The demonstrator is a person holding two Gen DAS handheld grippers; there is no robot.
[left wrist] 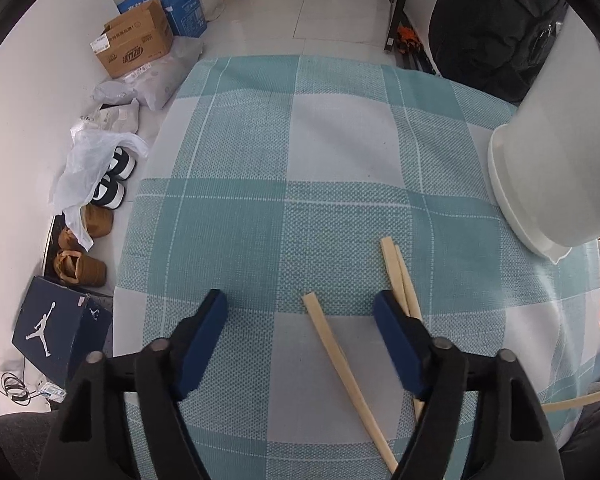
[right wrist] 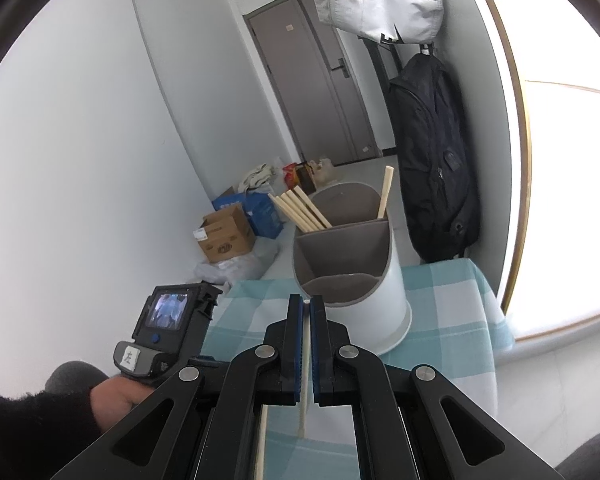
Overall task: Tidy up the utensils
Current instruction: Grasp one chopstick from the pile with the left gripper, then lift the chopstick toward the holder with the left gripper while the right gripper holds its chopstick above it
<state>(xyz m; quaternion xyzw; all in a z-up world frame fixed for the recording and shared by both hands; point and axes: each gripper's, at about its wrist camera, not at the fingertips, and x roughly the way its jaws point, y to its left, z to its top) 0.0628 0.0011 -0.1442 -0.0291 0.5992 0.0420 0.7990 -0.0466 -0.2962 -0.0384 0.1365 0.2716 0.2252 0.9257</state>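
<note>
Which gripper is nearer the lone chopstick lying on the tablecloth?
Left. The left gripper hangs over the lone chopstick, jaws open either side of it. The right gripper is off by the white utensil holder, shut on another chopstick.

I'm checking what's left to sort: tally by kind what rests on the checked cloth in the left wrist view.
Chopsticks: 3
Utensil holder: 1
Total: 4
</note>
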